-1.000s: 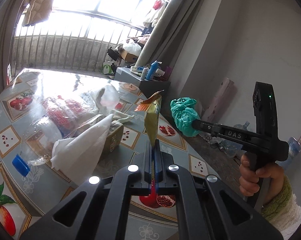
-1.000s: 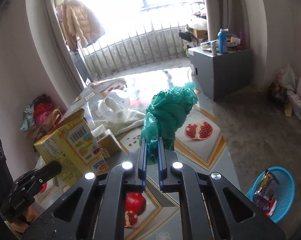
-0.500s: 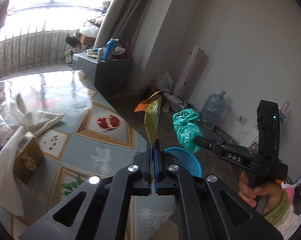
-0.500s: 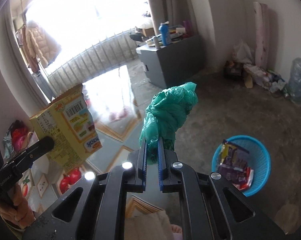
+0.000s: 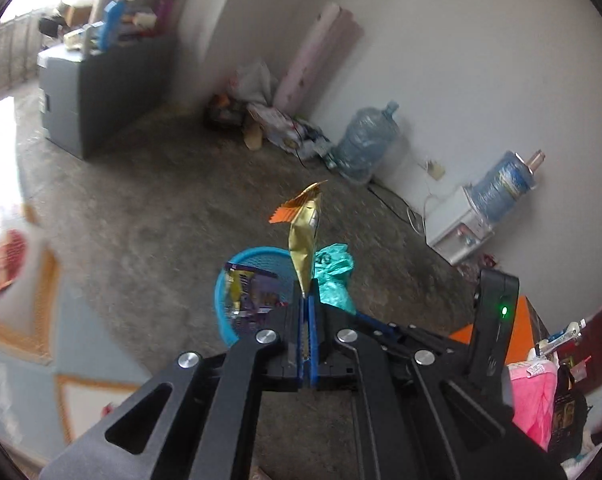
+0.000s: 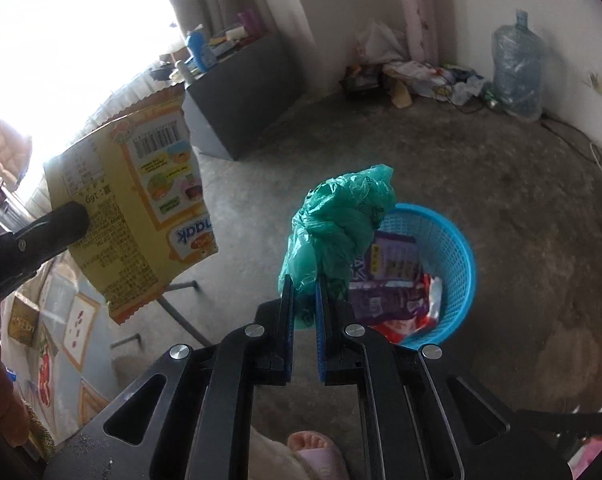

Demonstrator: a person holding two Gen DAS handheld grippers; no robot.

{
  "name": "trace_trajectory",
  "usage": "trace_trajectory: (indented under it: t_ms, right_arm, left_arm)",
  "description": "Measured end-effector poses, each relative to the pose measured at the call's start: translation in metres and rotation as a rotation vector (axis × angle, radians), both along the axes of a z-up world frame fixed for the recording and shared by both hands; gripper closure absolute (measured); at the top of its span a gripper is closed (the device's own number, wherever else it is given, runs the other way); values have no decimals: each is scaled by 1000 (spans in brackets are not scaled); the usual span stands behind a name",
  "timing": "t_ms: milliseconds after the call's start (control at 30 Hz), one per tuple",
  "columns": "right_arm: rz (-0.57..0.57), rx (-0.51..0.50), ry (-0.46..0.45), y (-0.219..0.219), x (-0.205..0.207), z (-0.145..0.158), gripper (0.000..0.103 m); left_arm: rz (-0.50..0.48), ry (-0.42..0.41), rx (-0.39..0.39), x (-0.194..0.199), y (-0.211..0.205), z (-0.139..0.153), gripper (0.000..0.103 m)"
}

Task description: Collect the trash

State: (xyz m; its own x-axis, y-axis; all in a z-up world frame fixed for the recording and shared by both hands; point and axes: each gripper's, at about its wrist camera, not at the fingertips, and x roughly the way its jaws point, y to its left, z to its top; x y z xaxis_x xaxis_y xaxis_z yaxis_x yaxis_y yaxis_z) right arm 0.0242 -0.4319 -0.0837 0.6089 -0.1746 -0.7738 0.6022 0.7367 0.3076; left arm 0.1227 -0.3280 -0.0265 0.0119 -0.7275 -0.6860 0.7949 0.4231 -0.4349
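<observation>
From the left wrist view, the left gripper (image 5: 306, 300) has its fingers pressed together on the bottom edge of a yellow snack wrapper (image 5: 304, 240), so the flat packet stands up edge-on, gripped by its thin seam where the pads can pinch it. Just beyond it sits the blue basket (image 5: 237, 276) on the concrete floor, already holding other wrappers; the green plastic bag (image 5: 335, 276) shows just to the wrapper's right, and a patterned tabletop (image 5: 17, 264) fills the left edge. From the right wrist view, the right gripper (image 6: 303, 292) has its fingers clamped on the green plastic bag (image 6: 337, 216), bunched into a wad so that it stays compact, hanging just beside the blue basket (image 6: 457, 256) near its rim. The yellow snack wrapper (image 6: 137, 200) hangs well to the left, off the basket, so it probably needs carrying further across before release.
</observation>
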Motion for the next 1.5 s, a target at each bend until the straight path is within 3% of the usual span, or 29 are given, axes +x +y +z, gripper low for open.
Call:
trace_trajectory:
  t_ms: [133, 200, 233, 267, 333, 433, 600, 1000, 1500]
  right_arm:
    - [-43, 27, 36, -22, 5, -29, 94]
    - [-68, 60, 52, -36, 11, -53, 86]
    - [-77, 78, 66, -43, 14, -67, 76]
    - [-83, 91, 85, -48, 14, -78, 68]
    - [-127, 111, 147, -55, 17, -102, 68]
    - [-149, 136, 158, -52, 15, -109, 67]
    - [-153, 98, 130, -36, 12, -91, 58]
    - [-176, 13, 63, -28, 1, -26, 39]
    - [-101, -100, 113, 22, 25, 32, 23]
  left_arm:
    - [-54, 18, 70, 4, -57, -26, 98]
    - [-63, 23, 121, 3, -80, -44, 73]
    - [-59, 22, 149, 4, -88, -53, 50]
    - [-52, 15, 173, 3, -95, -61, 49]
    - [-69, 12, 197, -4, -106, -71, 49]
    - [-84, 11, 172, -7, -104, -70, 48]
    - [-69, -15, 135, -7, -90, -56, 46]
    - [-27, -125, 33, -29, -34, 21, 40]
    - [85, -223, -72, -36, 69, 81, 37]
